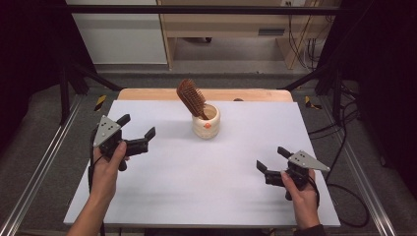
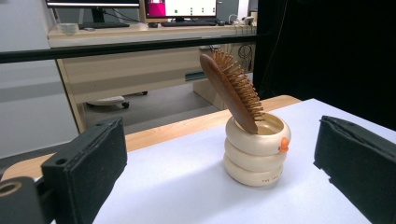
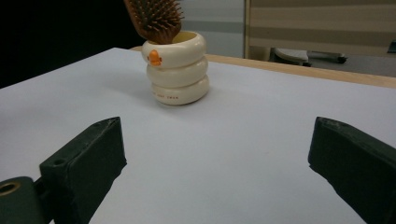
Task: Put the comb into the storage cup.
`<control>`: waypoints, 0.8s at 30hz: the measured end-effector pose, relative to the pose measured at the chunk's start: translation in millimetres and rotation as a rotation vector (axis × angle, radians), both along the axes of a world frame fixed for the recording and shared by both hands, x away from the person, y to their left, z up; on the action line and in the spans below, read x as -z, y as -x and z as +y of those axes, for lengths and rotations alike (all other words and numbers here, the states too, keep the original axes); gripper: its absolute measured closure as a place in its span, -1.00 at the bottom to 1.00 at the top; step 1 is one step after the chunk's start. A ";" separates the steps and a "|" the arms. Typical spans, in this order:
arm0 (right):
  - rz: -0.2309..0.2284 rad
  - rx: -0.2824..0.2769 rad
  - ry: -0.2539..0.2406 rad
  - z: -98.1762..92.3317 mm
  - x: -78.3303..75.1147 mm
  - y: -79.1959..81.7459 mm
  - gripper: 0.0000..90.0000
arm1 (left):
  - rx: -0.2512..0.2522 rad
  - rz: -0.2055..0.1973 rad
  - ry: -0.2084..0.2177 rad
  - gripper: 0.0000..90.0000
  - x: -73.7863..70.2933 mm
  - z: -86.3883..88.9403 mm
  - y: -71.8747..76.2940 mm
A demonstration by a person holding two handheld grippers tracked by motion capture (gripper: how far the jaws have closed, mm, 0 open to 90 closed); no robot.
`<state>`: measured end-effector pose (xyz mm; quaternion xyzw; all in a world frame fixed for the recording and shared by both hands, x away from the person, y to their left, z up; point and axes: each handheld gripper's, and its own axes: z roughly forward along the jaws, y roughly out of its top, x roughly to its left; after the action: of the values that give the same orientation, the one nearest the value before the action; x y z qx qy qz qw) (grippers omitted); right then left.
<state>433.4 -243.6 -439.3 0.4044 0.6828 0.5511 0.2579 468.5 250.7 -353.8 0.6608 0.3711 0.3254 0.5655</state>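
Note:
A cream ringed cup (image 1: 206, 121) with a small orange mark stands upright near the back middle of the white table top (image 1: 196, 167). A brown wooden hairbrush (image 1: 191, 97) stands in it handle down, leaning to the left with its bristles facing right. The left gripper view shows the cup (image 2: 256, 151) and brush (image 2: 232, 88) ahead. The right gripper view shows the cup (image 3: 177, 69) and brush head (image 3: 155, 18) farther off. My left gripper (image 1: 136, 126) hovers open, left of the cup. My right gripper (image 1: 272, 158) is open near the front right, apart from the cup. Both hold nothing.
The white top lies on a wooden table whose back edge (image 1: 206, 94) shows behind the cup. Black frame bars (image 1: 196, 9) cross above the far side. Metal rails (image 1: 29, 182) run along both sides, and cables (image 1: 344, 147) trail at the right.

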 end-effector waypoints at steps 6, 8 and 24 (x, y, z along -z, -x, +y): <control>0.006 0.013 0.019 -5.8 2.6 -7.2 -0.89 | -0.005 -0.010 -0.030 -0.95 -1.2 15.2 9.3; 0.013 0.015 0.023 -7.6 4.9 -9.8 -0.89 | -0.013 -0.010 -0.015 -0.95 -0.2 20.9 10.9; -0.033 -0.012 0.054 2.3 8.6 -6.3 -0.90 | -0.085 0.005 0.002 -0.95 34.6 57.5 37.3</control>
<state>439.7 -241.3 -447.9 0.3839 0.6954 0.5408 0.2767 431.3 308.2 -388.4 0.6447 0.4006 0.3472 0.5508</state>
